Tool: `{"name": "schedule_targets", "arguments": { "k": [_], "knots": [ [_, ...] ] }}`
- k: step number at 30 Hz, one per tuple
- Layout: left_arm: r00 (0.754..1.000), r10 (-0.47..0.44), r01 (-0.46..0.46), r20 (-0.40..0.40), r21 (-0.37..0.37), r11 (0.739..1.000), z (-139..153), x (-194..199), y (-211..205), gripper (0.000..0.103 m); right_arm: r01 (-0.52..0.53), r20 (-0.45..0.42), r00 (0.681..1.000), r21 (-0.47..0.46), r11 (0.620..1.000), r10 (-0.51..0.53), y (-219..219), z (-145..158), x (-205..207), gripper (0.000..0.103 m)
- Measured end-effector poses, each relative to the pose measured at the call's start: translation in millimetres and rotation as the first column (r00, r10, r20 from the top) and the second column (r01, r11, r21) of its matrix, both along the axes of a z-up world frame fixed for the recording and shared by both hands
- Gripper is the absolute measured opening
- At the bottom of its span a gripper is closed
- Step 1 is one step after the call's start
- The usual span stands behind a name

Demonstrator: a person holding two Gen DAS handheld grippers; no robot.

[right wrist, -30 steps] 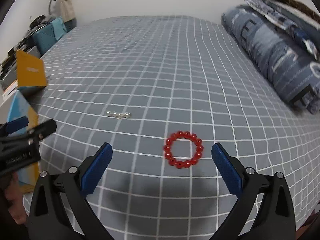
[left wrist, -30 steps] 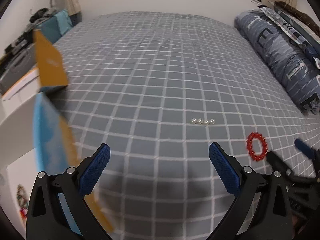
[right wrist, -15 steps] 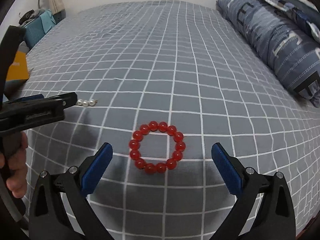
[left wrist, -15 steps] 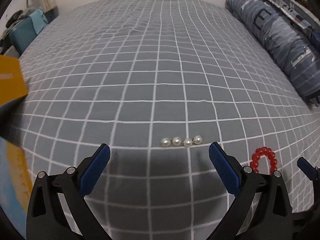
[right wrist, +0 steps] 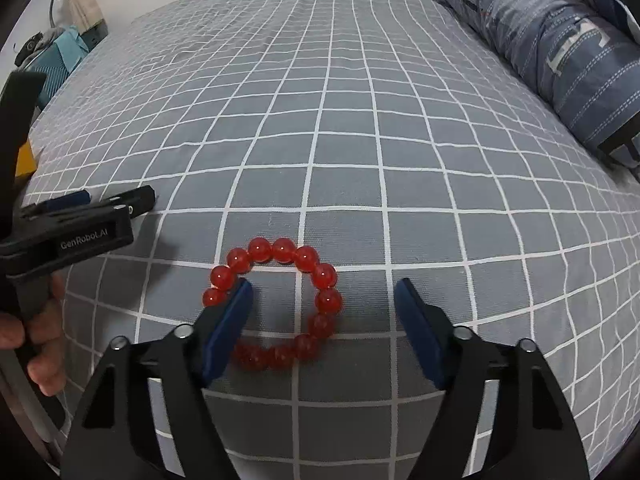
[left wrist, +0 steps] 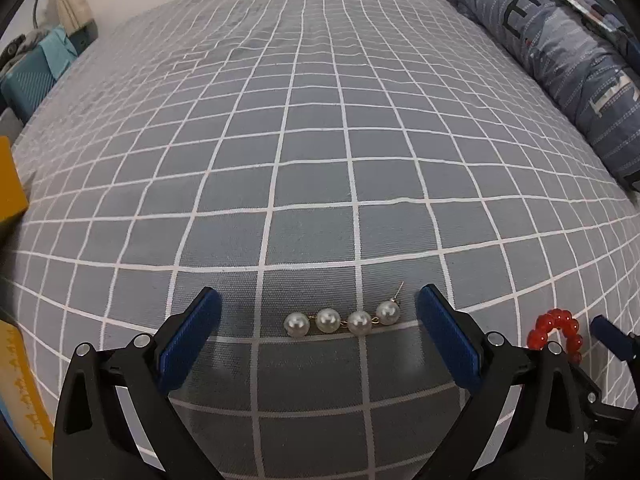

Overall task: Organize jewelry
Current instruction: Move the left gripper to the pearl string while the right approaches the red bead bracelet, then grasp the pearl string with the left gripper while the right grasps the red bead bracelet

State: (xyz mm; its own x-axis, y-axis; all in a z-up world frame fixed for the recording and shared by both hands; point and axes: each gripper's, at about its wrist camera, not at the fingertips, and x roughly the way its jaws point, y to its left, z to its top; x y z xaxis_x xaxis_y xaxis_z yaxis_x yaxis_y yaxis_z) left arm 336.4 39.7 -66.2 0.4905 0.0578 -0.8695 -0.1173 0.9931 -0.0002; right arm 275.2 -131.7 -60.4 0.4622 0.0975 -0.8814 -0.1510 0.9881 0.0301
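Two tools: both spread wide, neither gripping anything.
Left tool (left wrist: 316, 320): low over bed (left wrist: 312, 140); pearl earring (left wrist: 342, 322) lying flat between the blue pads, touching neither.
Earring axis: pearl row running pad to pad, post at right end; closing would press along its length.
Right tool (right wrist: 322, 308): over red bead bracelet (right wrist: 276, 304); left pad inside the ring, right pad outside, right side of ring between them.
Nearer hand: left for earring, right for bracelet.
Risk: round pearls likely slippery, soft bedding.
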Motion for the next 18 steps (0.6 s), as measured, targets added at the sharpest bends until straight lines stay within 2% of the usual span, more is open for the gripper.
{"name": "schedule_targets", "arguments": {
  "k": [6, 11, 13, 18],
  "knots": [
    [1.0, 0.001, -0.001, -0.011, 0.007, 1.0, -5, -1, 1, 0.091, 0.007, 0.001, 1.0, -0.019, 1.0, -0.007, 2, -4, 0, 0.047],
    [1.0, -0.018, 0.018, -0.017, 0.006, 1.0, -5, -4, 2, 0.075, 0.028, 0.004, 1.0, -0.01, 1.0, -0.028, -2, -4, 0, 0.02],
    [1.0, -0.022, 0.022, -0.015, 0.003, 1.0, -5, -10, 0, 0.065, 0.028, 0.001, 1.0, 0.007, 1.0, -0.028, -4, -4, 0, 0.015],
    [1.0, -0.026, 0.026, -0.009, -0.003, 1.0, -2, -20, -4, 0.045, 0.032, 0.004, 0.999, 0.007, 0.999, -0.032, -2, -4, -1, 0.015]
  ]
}}
